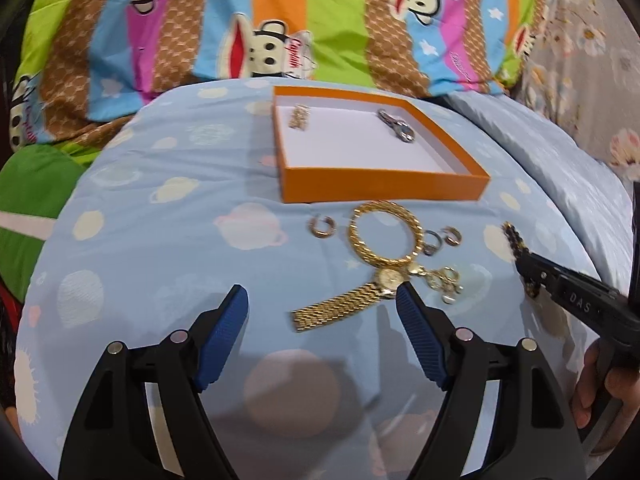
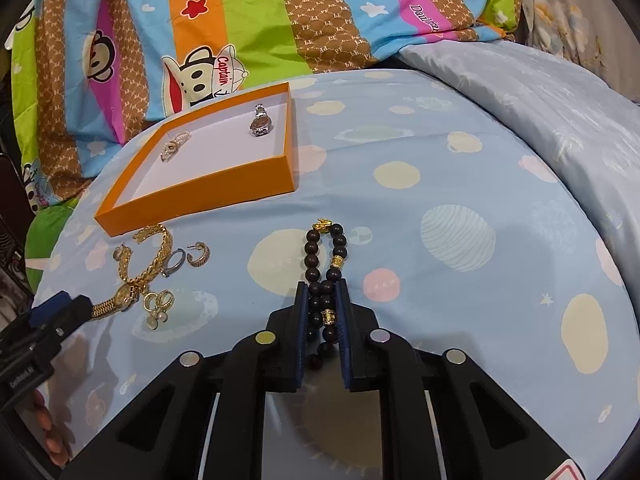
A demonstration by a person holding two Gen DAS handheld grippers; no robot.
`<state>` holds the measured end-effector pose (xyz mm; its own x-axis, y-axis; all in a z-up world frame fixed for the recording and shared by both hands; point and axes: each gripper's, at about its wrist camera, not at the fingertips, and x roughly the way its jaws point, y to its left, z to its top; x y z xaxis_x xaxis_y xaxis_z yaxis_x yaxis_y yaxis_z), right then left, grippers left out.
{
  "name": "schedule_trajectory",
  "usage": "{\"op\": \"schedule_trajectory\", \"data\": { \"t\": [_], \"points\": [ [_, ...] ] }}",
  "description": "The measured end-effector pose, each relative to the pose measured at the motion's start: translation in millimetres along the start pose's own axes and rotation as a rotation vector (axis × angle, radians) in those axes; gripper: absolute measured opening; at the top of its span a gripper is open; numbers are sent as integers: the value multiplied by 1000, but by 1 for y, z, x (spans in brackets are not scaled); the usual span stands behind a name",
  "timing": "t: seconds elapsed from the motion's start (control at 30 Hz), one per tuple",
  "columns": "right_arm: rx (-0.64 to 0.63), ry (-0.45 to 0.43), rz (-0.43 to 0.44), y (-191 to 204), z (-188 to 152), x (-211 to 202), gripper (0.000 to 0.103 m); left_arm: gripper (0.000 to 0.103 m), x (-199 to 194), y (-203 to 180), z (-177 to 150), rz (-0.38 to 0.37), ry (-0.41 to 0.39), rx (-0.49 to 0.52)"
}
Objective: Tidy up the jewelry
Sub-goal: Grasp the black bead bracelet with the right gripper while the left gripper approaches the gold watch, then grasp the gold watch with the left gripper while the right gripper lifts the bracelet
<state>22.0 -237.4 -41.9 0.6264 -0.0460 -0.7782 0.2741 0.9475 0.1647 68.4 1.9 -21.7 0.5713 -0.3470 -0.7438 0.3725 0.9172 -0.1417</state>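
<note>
An orange box [image 1: 380, 190] [image 2: 208, 196] with a white floor sits on the blue bedspread. It holds a silver watch [image 1: 396, 126] [image 2: 261, 122] and a sparkly piece [image 1: 300, 117] [image 2: 174, 146]. In front of it lie a gold bracelet [image 1: 384, 236] [image 2: 154, 256], a gold watch [image 1: 352, 300] [image 2: 116, 300], hoop earrings [image 1: 322, 226] [image 2: 199, 256], a ring [image 1: 432, 240] [image 2: 176, 264] and pearl earrings [image 1: 446, 284] [image 2: 158, 308]. My left gripper [image 1: 322, 296] is open just before the gold watch. My right gripper [image 2: 322, 290] [image 1: 524, 268] is shut on a dark bead bracelet [image 2: 320, 268] [image 1: 514, 240] that lies on the bed.
A colourful striped cartoon quilt [image 1: 280, 20] [image 2: 240, 20] is bunched behind the box. A pale blue pillow [image 2: 540, 112] [image 1: 560, 152] lies at the right. The bedspread [image 1: 160, 200] [image 2: 460, 200] slopes away at its edges.
</note>
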Motion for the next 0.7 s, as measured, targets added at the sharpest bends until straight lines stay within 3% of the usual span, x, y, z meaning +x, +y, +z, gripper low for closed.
{"op": "schedule_trajectory", "data": {
  "t": [0.23,0.4,0.5,0.57,0.7],
  "points": [
    [13,2,19,-2,0,0,9,74,21,-22,7,-29,64,104],
    [16,2,22,-3,0,0,9,72,27,-29,8,-9,81,151],
    [18,1,24,-2,0,-1,9,61,24,-31,6,-21,74,158],
    [19,1,26,-3,0,-1,9,46,22,-30,5,-24,68,149],
    [24,1,31,-3,0,-1,9,36,20,-25,5,-46,62,123]
  ]
}}
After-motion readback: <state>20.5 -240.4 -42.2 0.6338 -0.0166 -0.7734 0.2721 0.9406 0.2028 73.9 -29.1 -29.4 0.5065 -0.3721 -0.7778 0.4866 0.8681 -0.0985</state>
